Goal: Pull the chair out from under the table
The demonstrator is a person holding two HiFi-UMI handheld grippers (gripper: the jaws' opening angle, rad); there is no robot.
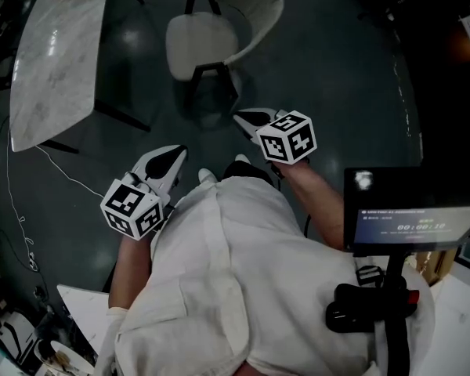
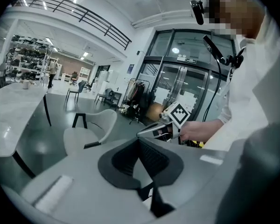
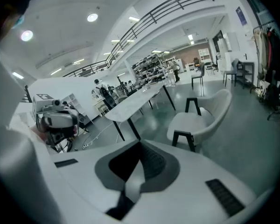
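Note:
A white shell chair with dark legs stands on the dark floor, apart from the marble-topped table and to its right. My left gripper is held near my body, shut with nothing in it. My right gripper is also shut and empty, a short way in front of the chair's near legs and not touching it. The left gripper view shows its meeting jaws, the chair and the table beyond. In the right gripper view the shut jaws point toward the chair and table.
A white cable trails across the floor below the table. A small screen on a dark mount sits at my right side. More chairs and glass doors stand far off across the hall.

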